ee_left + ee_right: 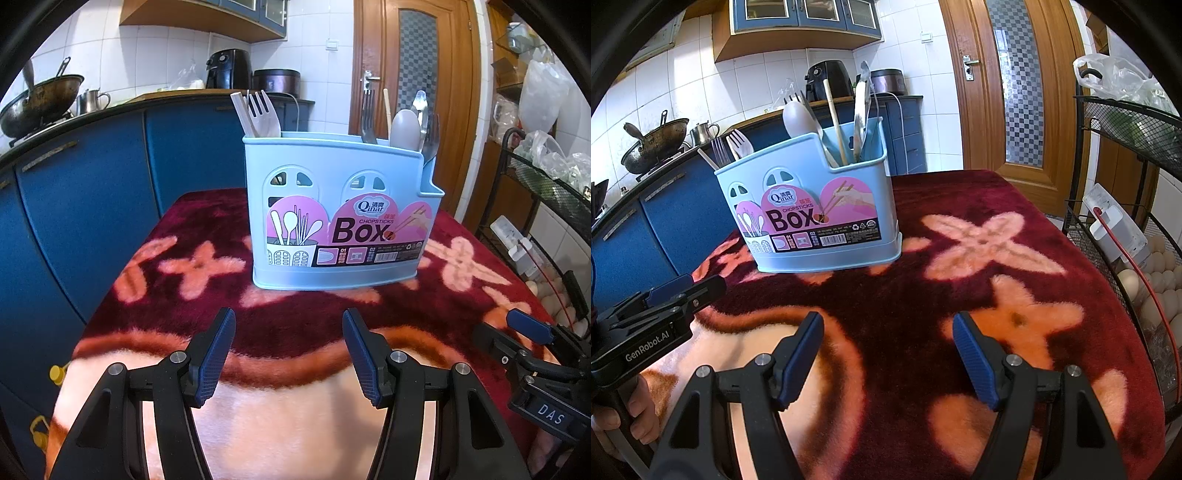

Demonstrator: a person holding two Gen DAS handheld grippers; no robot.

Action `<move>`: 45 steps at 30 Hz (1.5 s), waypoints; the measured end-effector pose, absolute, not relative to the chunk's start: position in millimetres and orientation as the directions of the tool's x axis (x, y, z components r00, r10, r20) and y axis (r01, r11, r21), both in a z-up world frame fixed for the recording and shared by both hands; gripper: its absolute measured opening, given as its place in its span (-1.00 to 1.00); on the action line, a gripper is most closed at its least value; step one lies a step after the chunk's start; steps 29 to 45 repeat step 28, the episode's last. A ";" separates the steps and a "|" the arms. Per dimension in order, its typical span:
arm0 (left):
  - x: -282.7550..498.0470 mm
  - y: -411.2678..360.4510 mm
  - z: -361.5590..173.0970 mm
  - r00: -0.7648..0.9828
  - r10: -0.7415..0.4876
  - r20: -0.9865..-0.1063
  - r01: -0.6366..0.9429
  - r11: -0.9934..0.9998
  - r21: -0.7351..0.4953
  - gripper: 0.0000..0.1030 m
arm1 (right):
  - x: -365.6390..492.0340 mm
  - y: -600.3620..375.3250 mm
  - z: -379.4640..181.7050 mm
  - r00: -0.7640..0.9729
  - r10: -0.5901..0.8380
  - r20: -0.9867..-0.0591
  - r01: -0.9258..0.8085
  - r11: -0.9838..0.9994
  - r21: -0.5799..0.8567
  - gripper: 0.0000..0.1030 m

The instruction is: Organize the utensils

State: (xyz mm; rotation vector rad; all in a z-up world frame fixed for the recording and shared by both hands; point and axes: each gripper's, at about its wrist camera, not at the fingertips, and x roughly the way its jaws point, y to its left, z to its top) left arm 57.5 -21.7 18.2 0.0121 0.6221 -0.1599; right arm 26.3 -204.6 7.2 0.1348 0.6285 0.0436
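We hold both grippers wide and empty; the box [343, 214] stands upright ahead, nearer our left gripper [289, 354] than our right gripper [888, 356].

A table under a red floral blanket [207, 229] carries, seemingly alone, a blue utensil box [332, 206].

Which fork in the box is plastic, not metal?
The pale pinkish fork at the left end of the blue utensil box, beside the white chopsticks. The other forks are shiny metal.
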 end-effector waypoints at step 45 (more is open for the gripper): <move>57.4 -23.7 18.7 0.798 -0.146 -0.584 0.152 0.988 -0.039 0.20 | 26.9 -204.9 6.6 0.808 0.082 -0.583 0.001 0.990 0.140 0.45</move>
